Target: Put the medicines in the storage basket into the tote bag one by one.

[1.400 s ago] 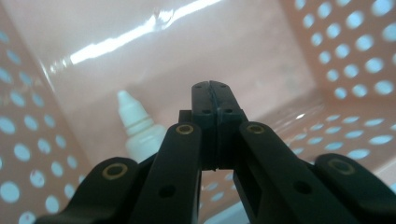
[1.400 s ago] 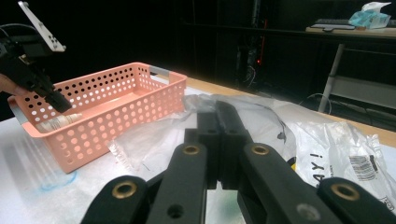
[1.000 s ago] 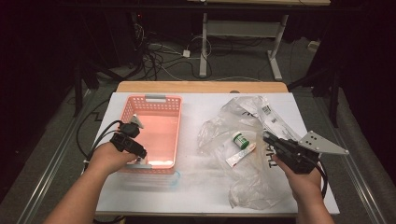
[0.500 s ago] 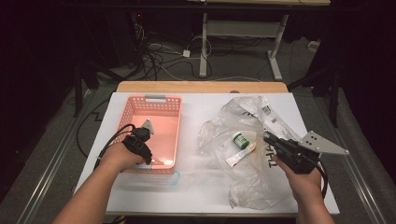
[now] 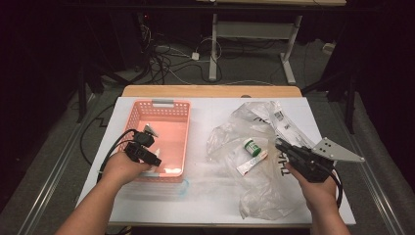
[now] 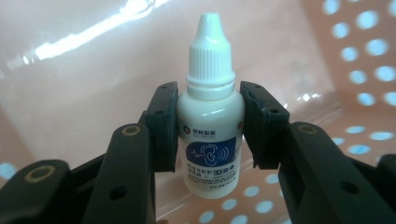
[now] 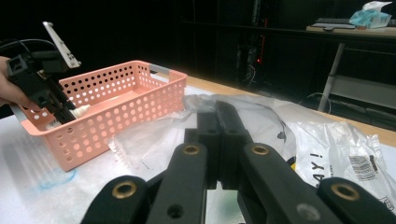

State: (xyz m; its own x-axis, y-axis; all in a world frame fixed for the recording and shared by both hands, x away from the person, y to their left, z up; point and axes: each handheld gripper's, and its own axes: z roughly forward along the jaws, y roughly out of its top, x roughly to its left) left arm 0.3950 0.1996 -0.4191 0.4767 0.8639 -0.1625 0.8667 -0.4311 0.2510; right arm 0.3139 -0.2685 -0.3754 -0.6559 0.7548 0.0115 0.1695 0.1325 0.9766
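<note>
A small white dropper bottle [image 6: 210, 121] with a blue ear label stands between the pads of my left gripper [image 6: 209, 105]. The jaws have just been closing, and both pads now press on its sides. It is held low inside the pink perforated basket [image 5: 164, 104], at the near left corner. From the right gripper view, the left gripper [image 7: 65, 114] reaches over the basket's [image 7: 116, 93] rim with the bottle's white tip [image 7: 83, 110] showing. My right gripper [image 5: 280, 143] is shut and empty and hovers over the crumpled plastic bags; its jaws [image 7: 217, 112] are pressed together.
Clear plastic bags [image 5: 254, 122] with printed labels lie right of the basket. On them lie a green-capped white item [image 5: 252, 147] and a white tube [image 5: 252, 164]. A flat clear wrapper [image 5: 161, 188] lies in front of the basket. The white table cover [image 5: 210, 205] ends near my forearms.
My left hand has shifted slightly to the right, over the basket's near left corner. The right hand has not moved.
</note>
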